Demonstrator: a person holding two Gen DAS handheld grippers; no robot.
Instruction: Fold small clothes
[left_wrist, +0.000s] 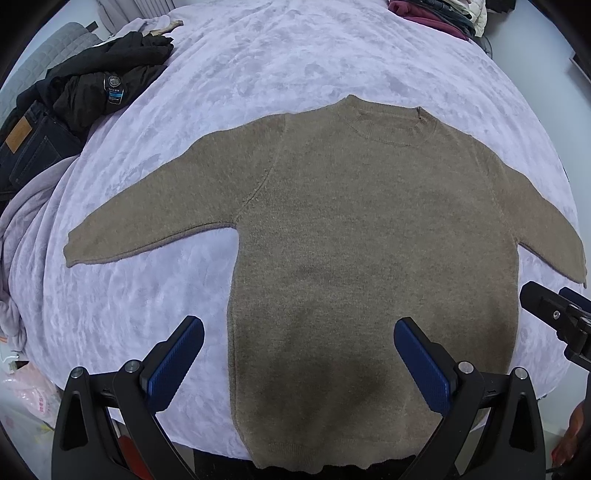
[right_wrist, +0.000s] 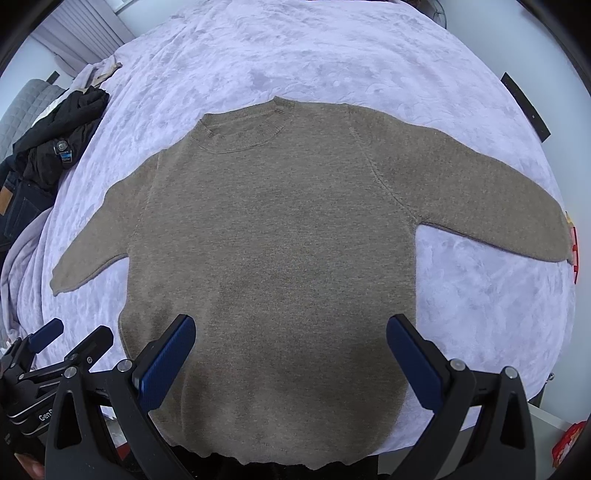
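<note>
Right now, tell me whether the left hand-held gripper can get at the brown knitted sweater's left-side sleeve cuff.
Probably yes. The left hand-held gripper is open above the brown knitted sweater, and only bare lilac blanket lies between it and the cuff.

A small taupe-brown knitted crew-neck sweater (left_wrist: 369, 236) lies flat and unfolded on the lilac bed cover (left_wrist: 258, 55), sleeves spread outward, hem at the bed's near edge.

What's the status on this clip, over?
Left hand-held gripper open, right hand-held gripper open, both empty above the hem. Brown sweater flat on lavender blanket, sleeves spread, unfolded. Black jacket far left, clear.
</note>
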